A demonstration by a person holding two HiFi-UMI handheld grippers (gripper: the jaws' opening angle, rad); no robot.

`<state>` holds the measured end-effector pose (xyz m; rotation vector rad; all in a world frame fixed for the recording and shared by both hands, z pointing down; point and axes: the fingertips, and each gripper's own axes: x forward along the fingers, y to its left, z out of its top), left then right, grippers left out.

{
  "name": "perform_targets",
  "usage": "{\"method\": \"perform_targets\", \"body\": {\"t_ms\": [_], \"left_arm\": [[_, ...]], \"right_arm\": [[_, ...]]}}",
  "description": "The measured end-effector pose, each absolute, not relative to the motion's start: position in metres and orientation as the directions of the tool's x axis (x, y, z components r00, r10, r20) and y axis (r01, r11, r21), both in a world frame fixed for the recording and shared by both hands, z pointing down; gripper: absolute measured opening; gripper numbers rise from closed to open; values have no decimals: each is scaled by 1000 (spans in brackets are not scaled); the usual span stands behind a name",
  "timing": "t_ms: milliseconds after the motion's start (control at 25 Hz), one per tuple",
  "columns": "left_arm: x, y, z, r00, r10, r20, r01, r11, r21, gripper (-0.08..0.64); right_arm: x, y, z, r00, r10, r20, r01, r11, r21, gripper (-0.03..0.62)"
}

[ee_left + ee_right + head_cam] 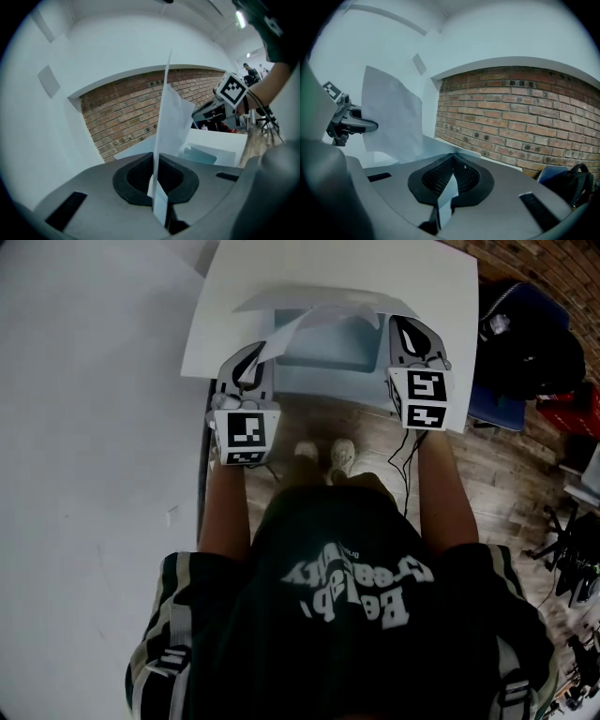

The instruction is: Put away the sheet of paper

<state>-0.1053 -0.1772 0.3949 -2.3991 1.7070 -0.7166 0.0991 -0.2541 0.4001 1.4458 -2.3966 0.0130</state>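
With left claw [246, 368], right claw [413, 337] clenched on paper [317, 315] at 9 and 3 o'clock, lower level into tray [347, 352], no tugging.

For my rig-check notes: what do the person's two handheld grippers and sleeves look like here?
Both the left gripper and right gripper have light grey moulded bodies with black jaw pads. Each carries a white cube printed with black square markers. A thin black cable hangs below the right one. The person wears a dark T-shirt with white lettering and striped short sleeves.
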Motion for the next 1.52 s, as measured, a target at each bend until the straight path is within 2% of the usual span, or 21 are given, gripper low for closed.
{"method": "perform_targets", "body": {"t_ms": [640,1080,1320,1520], "left_arm": [[-126,-291,396,341,-883,322,-815,-448,-366,2],[-115,-352,406,440,-809,389,-712,-578,-399,2],[-108,-363,430,397,-771,498,-637,-622,-456,2],[-100,-377,449,279,-772,570,-544,-617,-569,2]], "right_arm": [[93,-337,381,-327,-899,292,-884,400,241,-6],[95,-372,375,-239,-926,293,-905,322,278,-6],[96,-377,376,-265,-917,299,-892,351,284,-6],[97,-390,377,-302,-903,306,-880,388,276,-6]]}}
